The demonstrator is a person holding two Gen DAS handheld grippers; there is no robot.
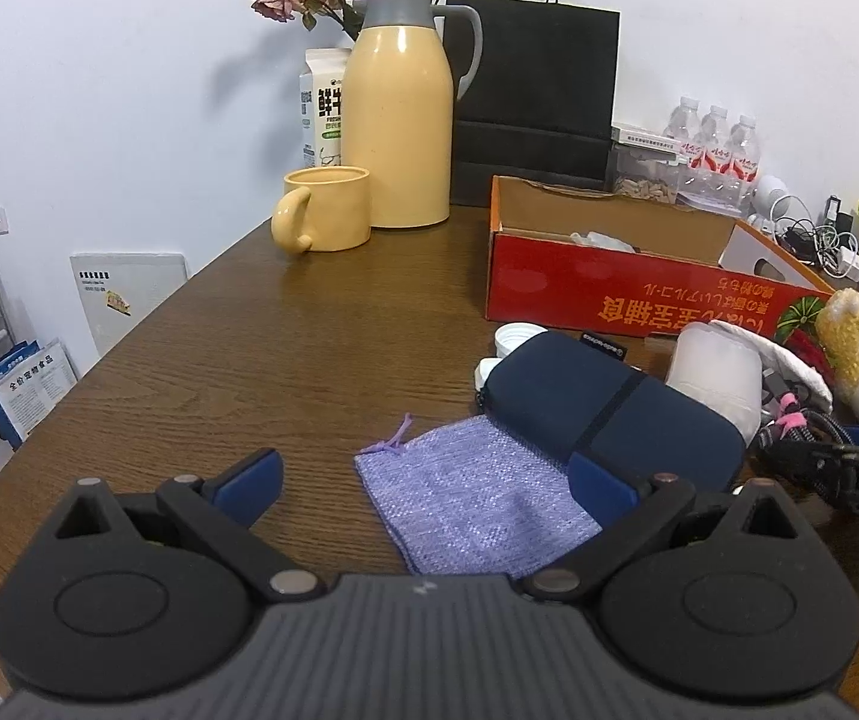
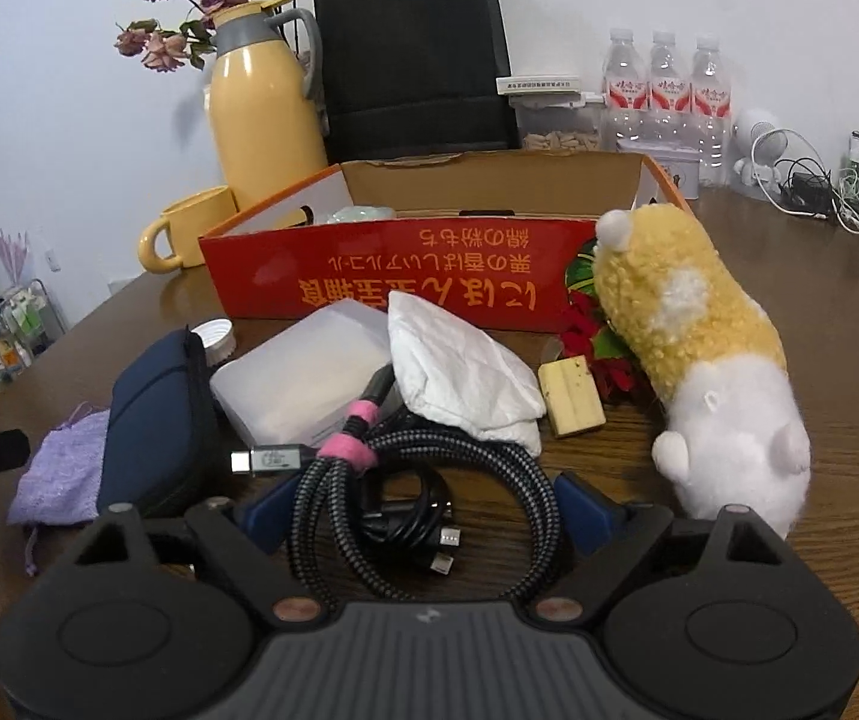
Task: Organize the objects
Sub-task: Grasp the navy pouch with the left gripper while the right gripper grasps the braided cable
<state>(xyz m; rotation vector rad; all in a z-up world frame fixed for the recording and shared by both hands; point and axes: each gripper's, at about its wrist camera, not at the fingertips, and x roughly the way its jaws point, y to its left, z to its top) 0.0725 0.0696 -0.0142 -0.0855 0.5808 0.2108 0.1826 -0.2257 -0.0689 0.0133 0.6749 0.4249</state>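
Braided cable coil (image 2: 423,480) sits between my right claw's (image 2: 423,507) open jaws; left claw (image 1: 423,483) open over purple pouch (image 1: 477,498) beside it.

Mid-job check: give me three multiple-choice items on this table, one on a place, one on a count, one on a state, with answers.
1. The coiled cable lies:
A. inside the red box
B. between the right gripper fingers
C. on the plush toy

2. Water bottles by the wall:
A. two
B. three
C. five

3. The left gripper is:
A. open over the purple pouch
B. shut on the mug
C. holding the navy case

Answers: 1 B, the coil sits between the spread fingers; 2 B, three caps show; 3 A, its fingers stand apart, gripping nothing.
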